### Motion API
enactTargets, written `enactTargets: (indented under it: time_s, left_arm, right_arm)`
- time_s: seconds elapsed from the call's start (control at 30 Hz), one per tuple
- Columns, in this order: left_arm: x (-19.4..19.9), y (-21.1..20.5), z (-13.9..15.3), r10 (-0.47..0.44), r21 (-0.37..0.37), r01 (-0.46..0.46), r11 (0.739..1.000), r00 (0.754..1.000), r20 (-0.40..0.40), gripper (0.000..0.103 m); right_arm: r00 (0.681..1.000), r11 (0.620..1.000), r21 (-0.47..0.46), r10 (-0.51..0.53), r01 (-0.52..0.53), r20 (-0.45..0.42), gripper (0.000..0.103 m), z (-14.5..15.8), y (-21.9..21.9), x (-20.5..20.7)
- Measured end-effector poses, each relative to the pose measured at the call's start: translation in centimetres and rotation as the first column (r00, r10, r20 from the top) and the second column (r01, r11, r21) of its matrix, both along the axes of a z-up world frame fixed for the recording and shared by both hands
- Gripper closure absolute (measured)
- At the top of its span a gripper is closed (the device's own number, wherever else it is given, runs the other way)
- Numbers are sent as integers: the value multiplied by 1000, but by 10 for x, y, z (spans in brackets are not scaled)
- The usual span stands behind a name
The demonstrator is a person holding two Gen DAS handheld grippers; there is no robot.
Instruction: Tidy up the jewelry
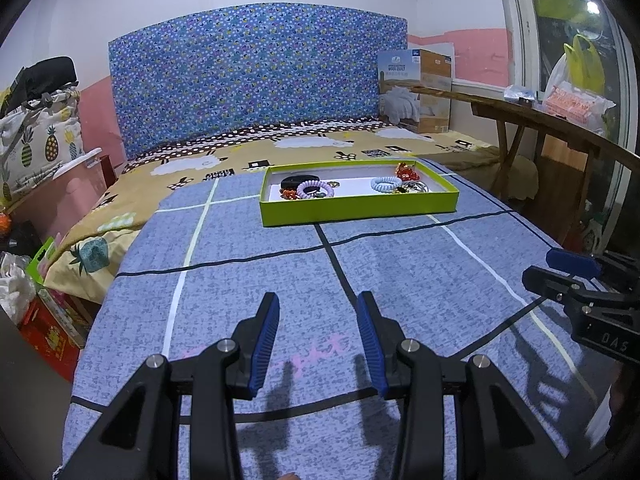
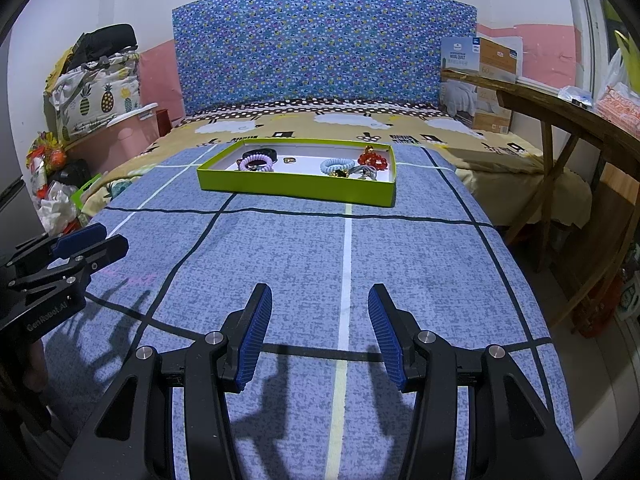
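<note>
The left hand-held gripper hangs spread wide and holding nothing over the blue bed cover, and far ahead the green tray holds a purple hair tie, a pale blue hair tie and red beads. The right hand-held gripper is spread and holding nothing too, and its view shows the tray's right inner wall better. All the jewelry already lies in the tray, so this could be before sorting or after it.
</note>
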State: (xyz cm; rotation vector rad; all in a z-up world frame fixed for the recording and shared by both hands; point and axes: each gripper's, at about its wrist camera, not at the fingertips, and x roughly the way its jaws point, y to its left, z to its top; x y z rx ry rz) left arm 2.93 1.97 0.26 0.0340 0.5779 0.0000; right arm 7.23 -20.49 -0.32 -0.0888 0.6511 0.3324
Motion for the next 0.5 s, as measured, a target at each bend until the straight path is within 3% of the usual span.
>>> enactTargets:
  time_s: [0.5]
  left_arm:
    - [-1, -4, -2, 2, 21, -2, 1000, 1000, -5, 61]
  right_arm:
    - [1000, 1000, 0, -2, 2, 1, 52, 0, -1, 1]
